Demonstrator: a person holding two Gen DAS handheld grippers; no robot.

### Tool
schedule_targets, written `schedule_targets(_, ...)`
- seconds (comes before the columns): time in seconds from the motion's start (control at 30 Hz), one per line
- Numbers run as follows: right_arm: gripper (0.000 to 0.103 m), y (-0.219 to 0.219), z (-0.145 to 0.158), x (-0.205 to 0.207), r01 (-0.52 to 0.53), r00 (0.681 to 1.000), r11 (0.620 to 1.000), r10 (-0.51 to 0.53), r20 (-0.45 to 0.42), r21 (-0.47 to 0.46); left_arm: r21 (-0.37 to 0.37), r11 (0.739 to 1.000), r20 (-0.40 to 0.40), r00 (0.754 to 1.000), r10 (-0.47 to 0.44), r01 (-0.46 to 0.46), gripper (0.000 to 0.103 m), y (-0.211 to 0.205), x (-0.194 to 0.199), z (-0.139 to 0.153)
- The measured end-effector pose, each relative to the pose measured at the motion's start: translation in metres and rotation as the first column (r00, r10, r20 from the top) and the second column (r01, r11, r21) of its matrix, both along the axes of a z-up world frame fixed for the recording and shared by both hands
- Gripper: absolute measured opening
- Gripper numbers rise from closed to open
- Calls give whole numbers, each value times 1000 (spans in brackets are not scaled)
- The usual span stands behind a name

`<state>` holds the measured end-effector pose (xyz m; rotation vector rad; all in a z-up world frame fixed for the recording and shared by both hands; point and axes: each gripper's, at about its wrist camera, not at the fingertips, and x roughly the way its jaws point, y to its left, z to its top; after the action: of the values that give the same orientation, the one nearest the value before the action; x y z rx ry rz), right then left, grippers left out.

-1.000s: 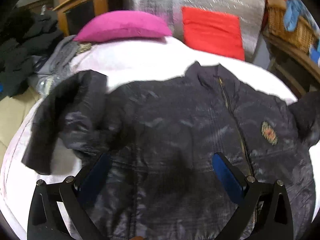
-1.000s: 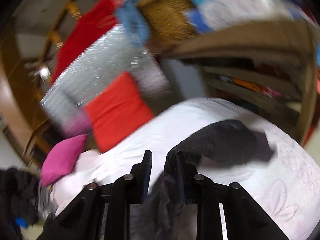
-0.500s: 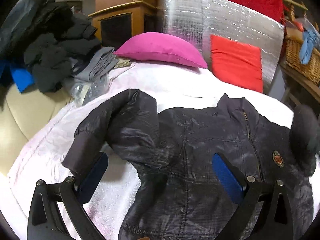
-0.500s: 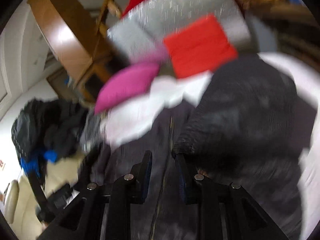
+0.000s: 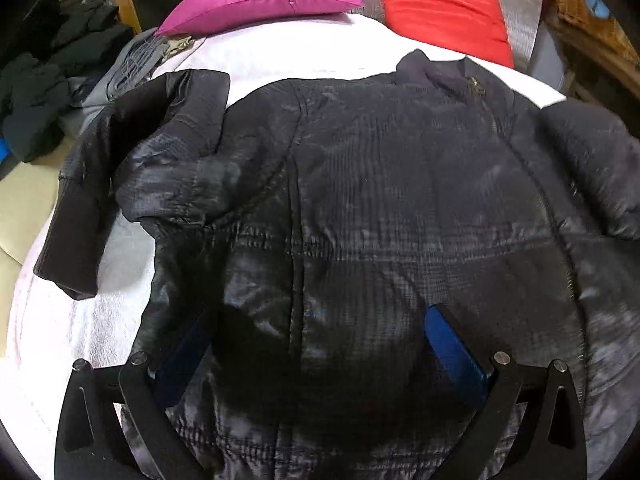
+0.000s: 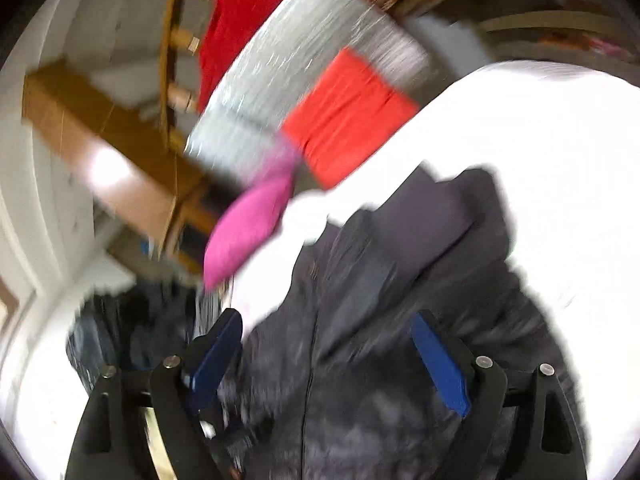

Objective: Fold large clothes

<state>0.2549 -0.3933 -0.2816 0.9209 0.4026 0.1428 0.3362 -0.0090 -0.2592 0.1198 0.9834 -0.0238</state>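
A dark quilted jacket point(image 5: 380, 200) lies front up on a white bed cover point(image 5: 300, 52), collar toward the pillows. Its left sleeve point(image 5: 132, 168) is bent and bunched at the left side. Its right sleeve point(image 5: 588, 172) is folded in over the right side of the body. My left gripper point(image 5: 316, 336) is open and empty, low over the jacket's lower front. In the blurred right wrist view my right gripper point(image 6: 326, 348) is open and empty above the jacket point(image 6: 400, 300) near its collar and zip.
A magenta pillow point(image 5: 256, 0) and a red cushion point(image 5: 440, 8) lie at the head of the bed against a silver panel point(image 6: 304, 64). A heap of dark clothes point(image 5: 44, 92) sits left of the bed. Wooden furniture point(image 5: 592, 32) with a wicker basket stands at the right.
My right gripper was shut on the right sleeve, carried it over the jacket body, and now stands open with the sleeve laid down. My left gripper has dropped closer to the jacket.
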Motion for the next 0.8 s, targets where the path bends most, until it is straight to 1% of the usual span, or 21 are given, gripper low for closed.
schedule_targets(0.03, 86, -12, -7, 1, 42, 999, 998, -41, -18, 48, 4, 1000, 7, 1000, 2, -2, 103, -1, -1, 0)
schedule_targets(0.07, 80, -22, -12, 3, 57, 998, 994, -55, -23, 92, 4, 1000, 10, 1000, 5, -5, 103, -1, -1, -2)
schedule_targets(0.1, 75, -30, -20, 7, 64, 998, 988, -60, -27, 141, 2, 1000, 9, 1000, 11, -11, 103, -1, -2, -4)
schedule_targets(0.13, 73, -40, -30, 13, 75, 996, 980, -66, -59, 186, -4, 1000, 8, 1000, 19, -18, 103, 0, -3, -7)
schedule_targets(0.17, 70, -43, -34, 20, 83, 994, 976, -69, -80, 201, -14, 999, 10, 999, 31, -31, 103, 1, -4, -8)
schedule_targets(0.2, 68, -50, -43, 25, 87, 993, 967, -66, -97, 240, -24, 999, 17, 999, 49, -49, 103, 2, -6, -9)
schedule_targets(0.27, 66, -58, -55, 28, 78, 994, 951, -50, -100, 300, -20, 997, 37, 997, 75, -74, 103, -1, -9, -12)
schedule_targets(0.33, 66, -63, -64, 34, 68, 993, 938, -29, -118, 340, -9, 996, 47, 994, 94, -94, 103, -4, -15, -13)
schedule_targets(0.4, 66, -66, -71, 36, 64, 990, 924, -10, -143, 377, 5, 995, 19, 995, 101, -101, 103, -6, -15, -12)
schedule_targets(0.43, 66, -68, -71, 38, 68, 989, 917, -10, -148, 392, 9, 995, -3, 995, 103, -103, 103, -7, -14, -10)
schedule_targets(0.5, 66, -74, -75, 36, 76, 987, 908, -10, -159, 413, 22, 994, -72, 992, 108, -107, 103, -10, -11, 0)
schedule_targets(0.53, 66, -75, -77, 36, 79, 985, 906, -8, -171, 417, 22, 995, -86, 991, 102, -100, 103, -14, -10, 6)
schedule_targets(0.57, 66, -75, -77, 36, 83, 984, 902, -8, -176, 424, 16, 996, -71, 993, 91, -90, 103, -20, -11, 16)
schedule_targets(0.67, 66, -73, -80, 28, 92, 981, 894, -6, -194, 440, 18, 998, 75, 995, 66, -68, 103, -48, -22, 58)
schedule_targets(0.73, 66, -75, -81, 26, 100, 979, 893, -10, -202, 440, -1, 1000, 152, 988, -2, 2, 103, -84, -26, 87)
schedule_targets(0.8, 66, -82, -80, 24, 113, 977, 890, -19, -212, 442, -6, 996, 187, 979, -83, 86, 103, -122, -25, 106)
